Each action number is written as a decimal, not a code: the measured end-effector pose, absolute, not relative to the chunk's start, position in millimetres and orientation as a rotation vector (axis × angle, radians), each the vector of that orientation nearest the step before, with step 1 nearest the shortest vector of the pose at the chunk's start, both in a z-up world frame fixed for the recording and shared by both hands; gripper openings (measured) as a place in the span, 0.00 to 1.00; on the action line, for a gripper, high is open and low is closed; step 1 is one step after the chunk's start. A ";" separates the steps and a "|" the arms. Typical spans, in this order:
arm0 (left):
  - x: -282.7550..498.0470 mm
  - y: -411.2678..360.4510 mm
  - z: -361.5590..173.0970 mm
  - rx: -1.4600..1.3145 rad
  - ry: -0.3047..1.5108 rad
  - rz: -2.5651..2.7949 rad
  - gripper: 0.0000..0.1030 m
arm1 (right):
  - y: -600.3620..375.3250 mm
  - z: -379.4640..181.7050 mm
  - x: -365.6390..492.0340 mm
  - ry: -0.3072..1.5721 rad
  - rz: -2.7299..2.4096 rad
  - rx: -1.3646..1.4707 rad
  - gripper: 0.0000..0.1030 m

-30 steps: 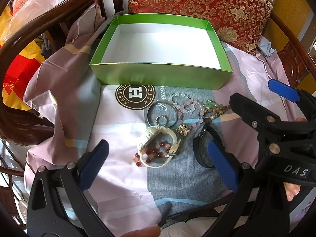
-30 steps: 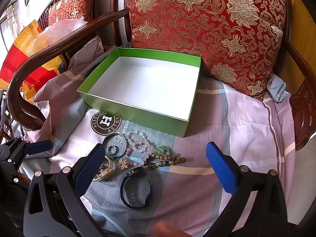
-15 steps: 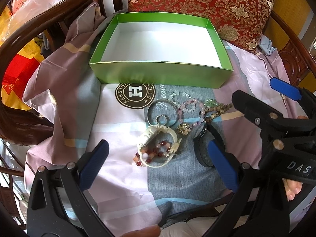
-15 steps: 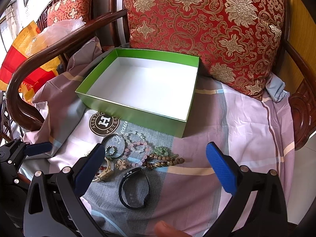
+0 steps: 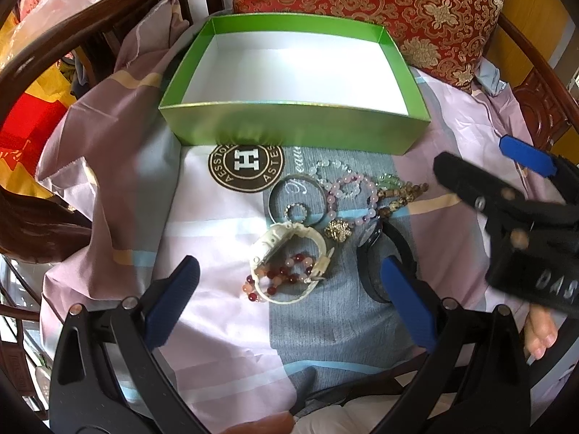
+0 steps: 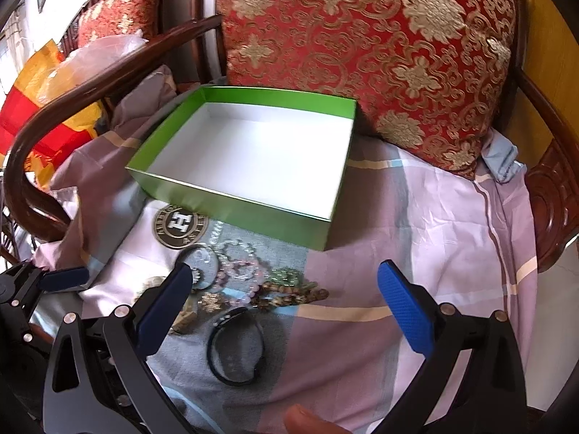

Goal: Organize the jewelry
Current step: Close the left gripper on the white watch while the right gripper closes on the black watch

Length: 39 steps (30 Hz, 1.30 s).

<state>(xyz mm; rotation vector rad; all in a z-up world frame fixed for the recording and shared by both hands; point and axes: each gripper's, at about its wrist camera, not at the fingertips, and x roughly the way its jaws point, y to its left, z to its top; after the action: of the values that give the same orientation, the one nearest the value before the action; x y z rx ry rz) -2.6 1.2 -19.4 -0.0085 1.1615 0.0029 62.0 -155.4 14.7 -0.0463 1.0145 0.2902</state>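
Hovering both claws wide open and empty, left claw (image 5: 289,298) over the white watch (image 5: 289,253), right claw (image 6: 286,311) above the black band (image 6: 237,352), looks like pre-grasp: next, pinch one piece and drop it into the empty green box (image 5: 293,128) just behind the pile.

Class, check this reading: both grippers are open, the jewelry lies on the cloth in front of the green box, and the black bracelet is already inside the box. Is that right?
Not quite. The green box holds nothing; the left wrist view shows the black bracelet on the cloth with the other jewelry. The left gripper and right gripper are indeed open.
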 end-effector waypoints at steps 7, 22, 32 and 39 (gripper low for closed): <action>-2.4 7.1 -38.6 -0.023 1.212 0.001 0.98 | -176.8 -8.5 76.1 1.068 0.176 -0.089 0.99; -8.8 -2.8 -34.1 0.021 1.133 -0.051 0.92 | -187.2 -50.9 87.3 1.227 0.267 0.008 0.56; -7.3 -9.6 -55.5 0.006 1.219 -0.117 0.92 | -168.6 -76.4 87.3 1.288 0.273 -0.068 0.58; -5.0 -14.7 -71.8 0.021 1.264 -0.124 0.93 | -157.8 -87.0 84.3 1.278 0.231 -0.154 0.14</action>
<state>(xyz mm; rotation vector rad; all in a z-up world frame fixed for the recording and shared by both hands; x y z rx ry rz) -5.0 -14.7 -71.8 0.0213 1.2637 -0.1238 84.3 -157.8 -87.0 -0.1538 1.2779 0.2314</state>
